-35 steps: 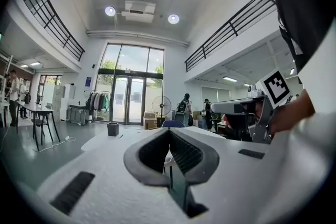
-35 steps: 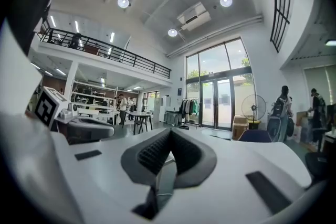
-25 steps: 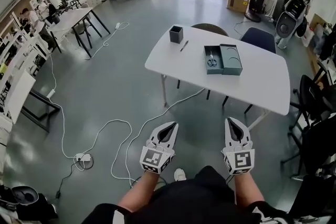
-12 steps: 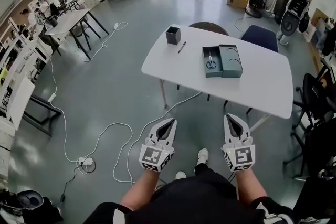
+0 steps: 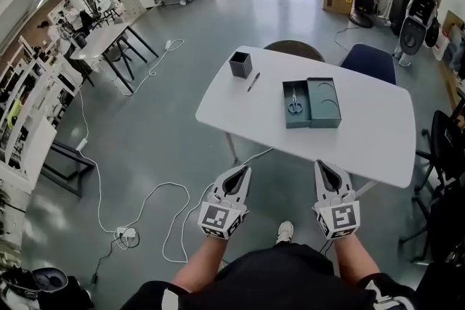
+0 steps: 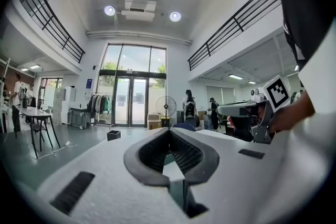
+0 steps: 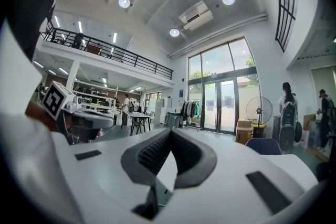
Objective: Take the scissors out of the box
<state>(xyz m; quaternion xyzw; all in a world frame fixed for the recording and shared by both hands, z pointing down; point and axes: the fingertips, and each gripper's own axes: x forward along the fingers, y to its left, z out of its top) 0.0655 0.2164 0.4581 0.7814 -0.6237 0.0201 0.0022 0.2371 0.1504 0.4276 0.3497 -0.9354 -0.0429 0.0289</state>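
Scissors: in the head view they lie in the left half of an open grey-green box.
Box: it sits near the middle of the white table, with its lid open flat against its right side.
Other things on the table: a dark square cup stands near the far left corner, and a pen lies between the cup and the box.
Left tool: it is held over the grey floor short of the table's near edge. It points toward the table and is well apart from the box.
Right tool: it is held beside the left one, at the table's near edge, and points the same way.
Left gripper view: the jaw tips are pressed together with nothing pinched between them. Past them are the table top, a standing fan and glass doors.
Right gripper view: the jaw tips are pressed together here too, and they hold nothing. Beyond them is the white table top, with a blue chair at the right.
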